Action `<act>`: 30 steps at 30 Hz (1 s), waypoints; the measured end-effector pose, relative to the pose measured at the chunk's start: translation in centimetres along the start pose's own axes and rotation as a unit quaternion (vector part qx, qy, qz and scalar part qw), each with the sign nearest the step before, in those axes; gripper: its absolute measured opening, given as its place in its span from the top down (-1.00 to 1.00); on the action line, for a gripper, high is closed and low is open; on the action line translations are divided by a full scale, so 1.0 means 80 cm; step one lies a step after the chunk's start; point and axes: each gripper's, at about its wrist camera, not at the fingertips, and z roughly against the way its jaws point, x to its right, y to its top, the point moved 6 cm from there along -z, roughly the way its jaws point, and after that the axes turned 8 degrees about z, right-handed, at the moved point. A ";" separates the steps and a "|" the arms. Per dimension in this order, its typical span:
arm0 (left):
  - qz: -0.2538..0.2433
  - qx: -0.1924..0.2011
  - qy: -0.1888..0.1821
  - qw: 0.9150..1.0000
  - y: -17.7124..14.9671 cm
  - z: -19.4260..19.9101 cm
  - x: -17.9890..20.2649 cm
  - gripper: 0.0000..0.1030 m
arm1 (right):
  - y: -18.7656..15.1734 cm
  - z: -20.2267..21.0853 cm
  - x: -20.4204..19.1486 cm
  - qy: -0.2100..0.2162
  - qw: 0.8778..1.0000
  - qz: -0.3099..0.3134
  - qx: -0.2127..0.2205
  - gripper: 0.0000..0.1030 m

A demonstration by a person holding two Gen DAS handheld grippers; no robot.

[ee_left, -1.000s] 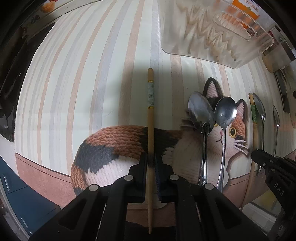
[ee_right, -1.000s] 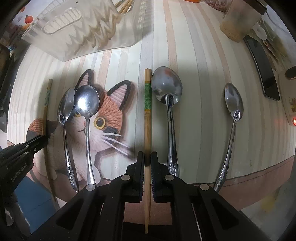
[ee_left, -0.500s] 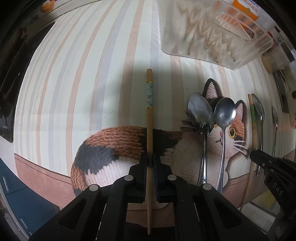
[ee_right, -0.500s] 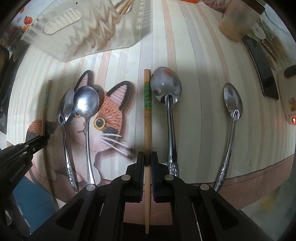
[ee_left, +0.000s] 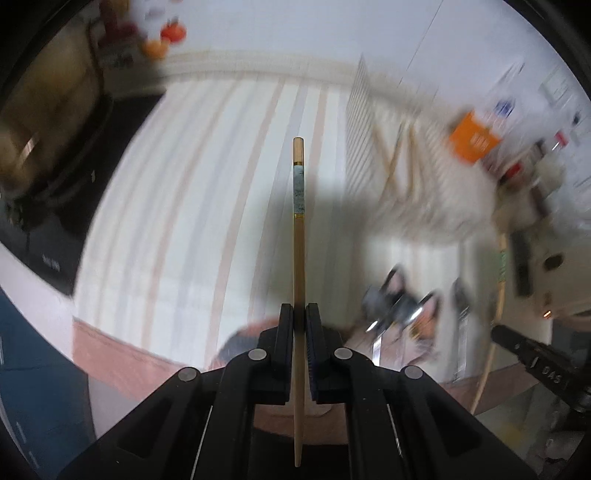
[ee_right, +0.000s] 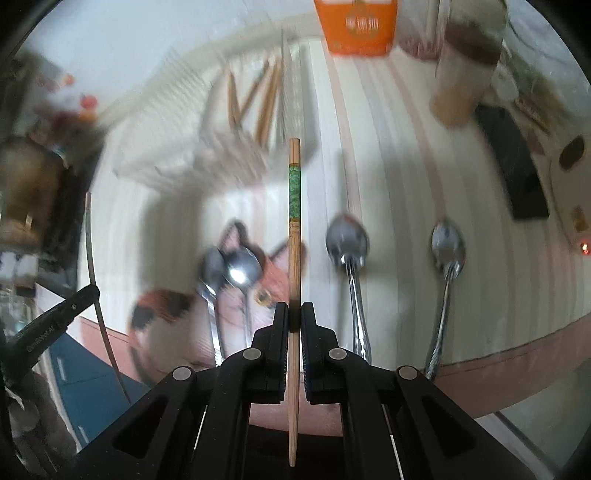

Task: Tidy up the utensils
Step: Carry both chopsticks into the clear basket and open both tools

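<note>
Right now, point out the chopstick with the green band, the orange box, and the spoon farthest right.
Green-banded chopstick (ee_right: 294, 192), right wrist view, on its green patterned band.
Orange box (ee_right: 360, 26), right wrist view, on its front face.
Rightmost spoon (ee_right: 447, 246), right wrist view, on its bowl.

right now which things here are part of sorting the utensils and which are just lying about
Part of the job:
- pale-banded chopstick in left gripper
- green-banded chopstick in right gripper
- four spoons
- clear basket with chopsticks inside

Lying about:
- orange box
- black phone
- cup
</note>
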 end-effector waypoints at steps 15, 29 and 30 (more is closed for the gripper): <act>-0.001 0.005 -0.173 0.985 0.171 0.071 0.127 0.92 | 0.205 0.091 -0.004 0.092 0.993 -0.016 0.076 0.87; 0.014 -0.101 -0.141 0.985 0.233 -0.077 0.148 0.92 | 0.298 -0.030 -0.006 0.098 0.995 -0.023 0.003 0.87; 0.013 -0.104 -0.139 0.985 0.233 -0.081 0.148 0.92 | 0.298 -0.037 -0.007 0.097 0.995 -0.022 -0.001 0.87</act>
